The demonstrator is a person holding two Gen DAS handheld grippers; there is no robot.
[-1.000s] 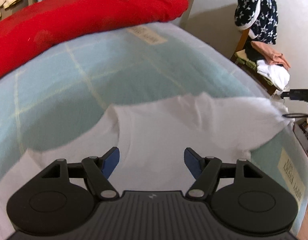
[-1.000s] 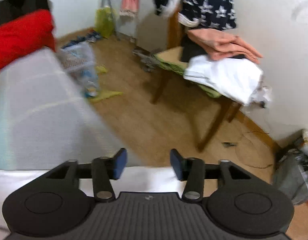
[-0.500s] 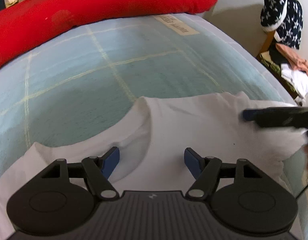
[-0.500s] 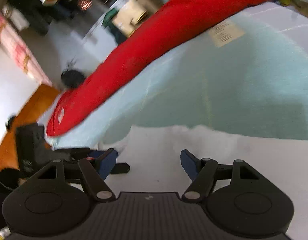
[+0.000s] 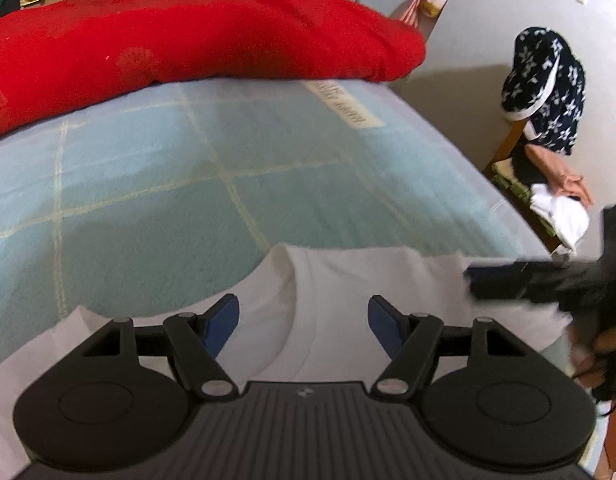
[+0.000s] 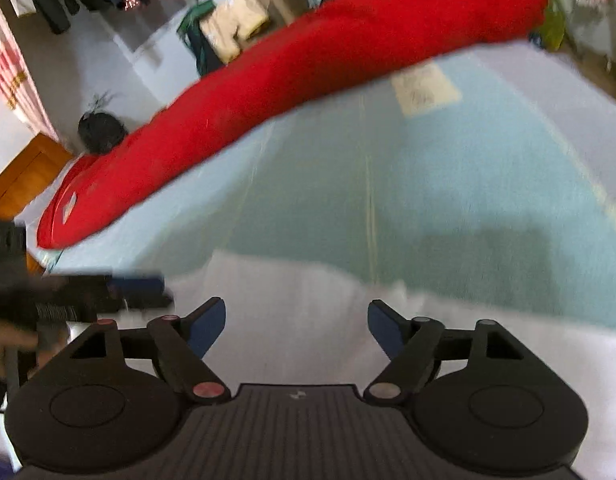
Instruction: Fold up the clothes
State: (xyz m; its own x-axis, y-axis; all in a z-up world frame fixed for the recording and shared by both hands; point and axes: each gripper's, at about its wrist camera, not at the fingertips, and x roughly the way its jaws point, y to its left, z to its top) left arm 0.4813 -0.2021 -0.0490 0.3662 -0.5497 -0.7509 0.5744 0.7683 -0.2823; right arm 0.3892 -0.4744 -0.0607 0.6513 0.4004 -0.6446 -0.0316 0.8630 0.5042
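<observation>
A white T-shirt lies flat at the near edge of the pale blue blanket; a red pillow spans the far side. The left gripper hovers wide open and empty above the collar. The right gripper, jaws opening, holds nothing over the shirt's right part; a cluttered chair stands far right.

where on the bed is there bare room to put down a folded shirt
The widest free patch is the light blue blanket, between the red bolster at the far side and the white t-shirt at the near edge. The near edge is crowded: the shirt, the left gripper and the right gripper, jaws opening, both over it.
</observation>
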